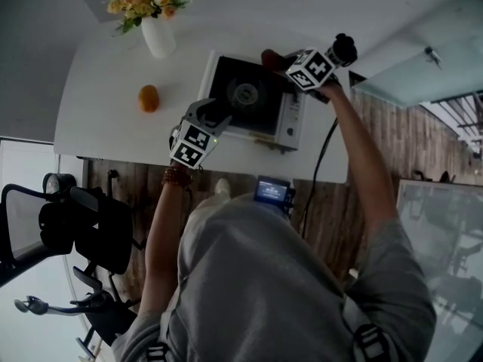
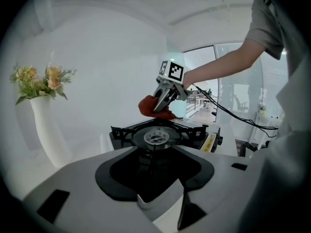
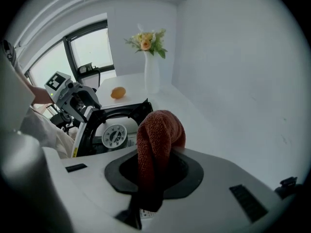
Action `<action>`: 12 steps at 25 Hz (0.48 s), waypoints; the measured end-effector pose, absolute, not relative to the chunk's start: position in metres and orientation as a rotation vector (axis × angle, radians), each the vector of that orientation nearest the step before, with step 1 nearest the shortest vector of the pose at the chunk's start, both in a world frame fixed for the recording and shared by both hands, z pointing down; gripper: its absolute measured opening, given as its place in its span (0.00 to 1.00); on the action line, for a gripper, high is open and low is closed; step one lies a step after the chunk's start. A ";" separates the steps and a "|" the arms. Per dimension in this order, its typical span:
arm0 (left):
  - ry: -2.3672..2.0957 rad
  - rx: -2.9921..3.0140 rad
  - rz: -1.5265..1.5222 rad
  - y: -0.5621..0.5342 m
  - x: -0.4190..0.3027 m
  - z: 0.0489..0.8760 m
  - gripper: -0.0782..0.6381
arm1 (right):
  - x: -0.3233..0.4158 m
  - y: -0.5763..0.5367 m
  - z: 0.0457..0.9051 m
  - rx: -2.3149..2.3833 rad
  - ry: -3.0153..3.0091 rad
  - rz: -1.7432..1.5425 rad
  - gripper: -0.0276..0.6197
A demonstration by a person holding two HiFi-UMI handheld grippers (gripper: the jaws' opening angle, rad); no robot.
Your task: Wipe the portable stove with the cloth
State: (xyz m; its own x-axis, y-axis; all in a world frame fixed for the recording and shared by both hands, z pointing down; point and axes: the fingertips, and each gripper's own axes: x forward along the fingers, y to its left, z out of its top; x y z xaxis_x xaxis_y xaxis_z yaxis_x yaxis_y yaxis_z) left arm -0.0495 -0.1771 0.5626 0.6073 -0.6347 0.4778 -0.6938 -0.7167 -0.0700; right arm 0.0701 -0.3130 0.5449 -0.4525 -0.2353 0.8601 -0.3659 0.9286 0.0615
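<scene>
The portable stove [image 1: 253, 100] is a black-topped single burner with a silver front, and it stands on the white table [image 1: 106, 74]. A rust-red cloth [image 1: 269, 56] is bunched in my right gripper [image 1: 283, 62], which is shut on it over the stove's far right corner. In the right gripper view the cloth [image 3: 158, 144] hangs folded between the jaws, with the stove [image 3: 114, 130] behind. My left gripper [image 1: 215, 119] hovers at the stove's near left edge. Its jaws stand open and empty, facing the burner [image 2: 156, 137]. The left gripper view shows the right gripper [image 2: 160, 105] with the cloth [image 2: 147, 106] above the stove's far side.
A white vase of flowers [image 1: 157, 21] and an orange fruit [image 1: 149, 98] stand left of the stove. A black cable [image 1: 321, 164] hangs from the right gripper over the table's near edge. An office chair [image 1: 83, 232] stands on the floor at lower left.
</scene>
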 end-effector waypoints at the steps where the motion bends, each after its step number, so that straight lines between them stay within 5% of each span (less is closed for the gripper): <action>1: -1.140 2.696 0.733 -0.178 -0.051 0.564 0.43 | 0.069 -0.313 0.549 0.419 -2.040 0.154 0.16; 12: -1.078 2.652 0.948 -0.171 -0.045 0.580 0.43 | 0.055 -0.302 0.573 0.322 -1.960 0.253 0.15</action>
State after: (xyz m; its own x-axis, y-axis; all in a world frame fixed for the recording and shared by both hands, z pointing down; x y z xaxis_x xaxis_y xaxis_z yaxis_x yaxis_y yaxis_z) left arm -0.0446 -0.1711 0.5798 0.5484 -0.5870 0.5955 -0.6657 -0.7375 -0.1139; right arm 0.0546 -0.3019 0.5730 -0.3820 -0.1081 0.9178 -0.3379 0.9407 -0.0298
